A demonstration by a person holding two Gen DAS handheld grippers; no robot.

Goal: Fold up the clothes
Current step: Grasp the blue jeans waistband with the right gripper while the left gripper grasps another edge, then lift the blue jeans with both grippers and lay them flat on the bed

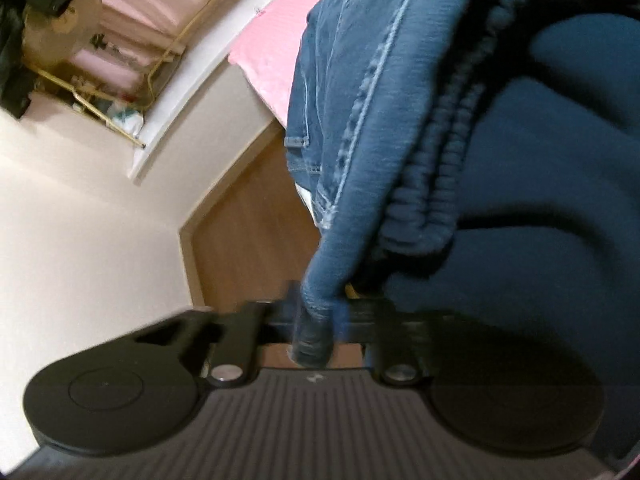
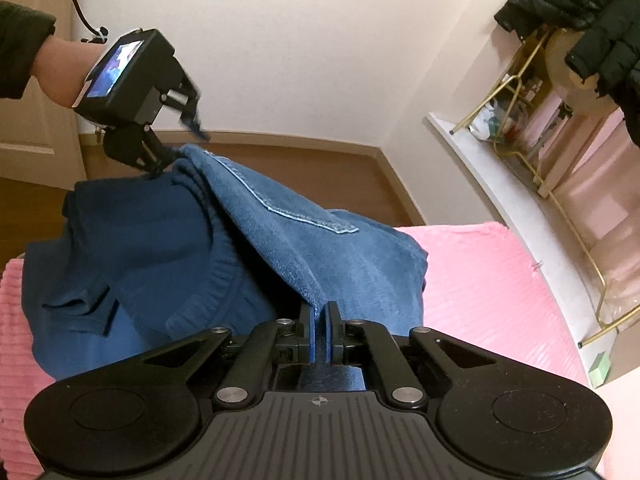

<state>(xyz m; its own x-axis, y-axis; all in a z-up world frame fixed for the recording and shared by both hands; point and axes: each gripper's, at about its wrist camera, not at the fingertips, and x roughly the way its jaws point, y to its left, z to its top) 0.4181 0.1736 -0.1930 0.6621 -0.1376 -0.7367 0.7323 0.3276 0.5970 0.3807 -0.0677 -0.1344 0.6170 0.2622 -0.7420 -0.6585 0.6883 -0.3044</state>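
Observation:
Blue denim jeans [image 2: 320,240] lie draped over a dark navy knit sweater [image 2: 140,248] on a pink bed cover [image 2: 500,288]. My right gripper [image 2: 319,320] is shut on the near edge of the jeans. My left gripper [image 2: 164,164] appears in the right wrist view at the far left, shut on the far edge of the jeans and lifting it. In the left wrist view the left gripper [image 1: 316,320] pinches a fold of the jeans [image 1: 360,120], with the sweater's ribbed hem [image 1: 440,168] beside it.
A wooden floor [image 2: 320,168] lies beyond the bed. A gold wire rack [image 2: 540,168] with small items stands by the white ledge at right. A black puffer jacket [image 2: 580,8] hangs at top right. A door [image 2: 32,120] is at left.

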